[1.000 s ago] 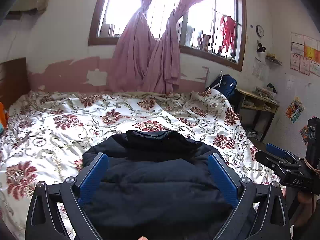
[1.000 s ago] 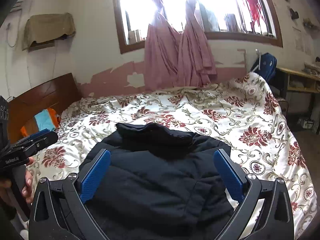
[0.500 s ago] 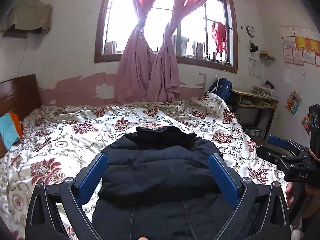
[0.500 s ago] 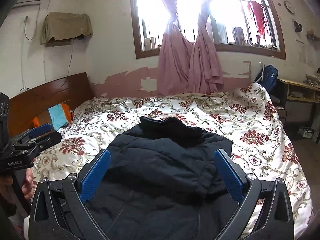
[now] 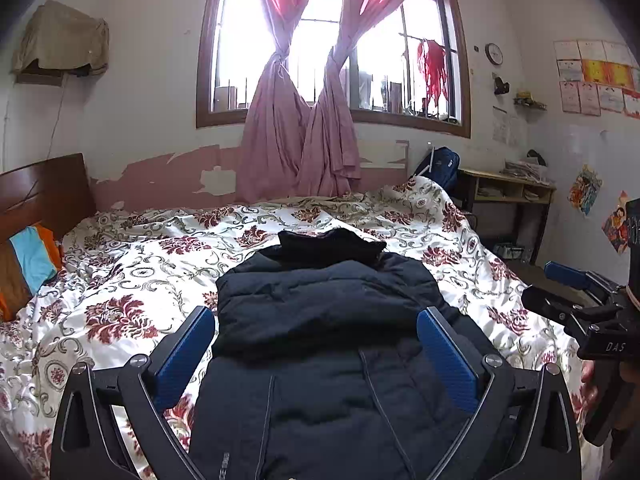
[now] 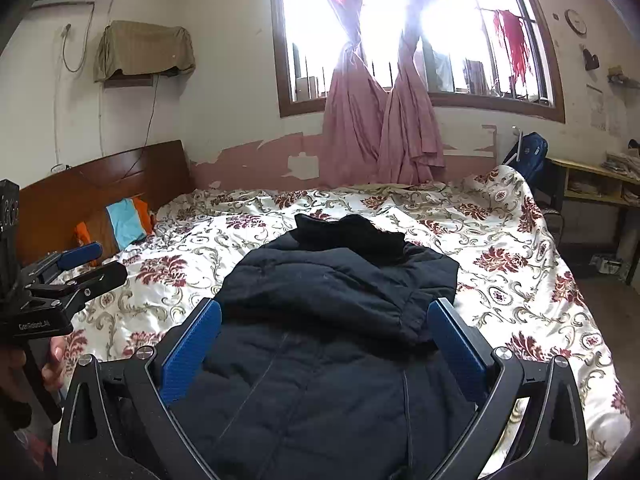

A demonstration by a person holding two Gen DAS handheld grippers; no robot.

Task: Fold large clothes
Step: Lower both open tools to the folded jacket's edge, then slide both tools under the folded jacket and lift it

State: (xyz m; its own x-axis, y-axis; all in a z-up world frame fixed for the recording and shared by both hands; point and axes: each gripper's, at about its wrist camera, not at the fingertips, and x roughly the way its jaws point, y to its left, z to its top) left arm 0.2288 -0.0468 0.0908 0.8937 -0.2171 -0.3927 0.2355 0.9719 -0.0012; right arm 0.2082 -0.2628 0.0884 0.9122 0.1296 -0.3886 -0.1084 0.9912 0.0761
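Left wrist view: the left gripper (image 5: 316, 336) has its blue-padded fingers (image 5: 182, 354) spread wide, holding nothing. Between and beyond them lies the dark navy quilted puffer jacket (image 5: 320, 308) on the floral white-and-maroon bedspread (image 5: 132, 280), at the bed's near edge, collar toward the window. Its long axis runs straight away from the fingers; the upper body carries a doubled layer ending in a cross-wise fold edge just past the fingertips, and the hem end passes under the gripper. The right gripper (image 5: 560, 284) shows at the right border, off the bed's right edge, fingers looking slightly parted. Right wrist view: the right gripper's own fingers (image 6: 456, 356) also stand well apart and empty, framing the same jacket (image 6: 332, 292). The left gripper (image 6: 86, 262) sits over the bed's left side. Judgement: both grippers about equally near the hem end; a fold of hem toward collar appears next. Open bedspread lies left, right and beyond the collar; the wooden headboard (image 6: 100, 184) and striped orange-and-blue pillow (image 6: 120, 224) are well clear.
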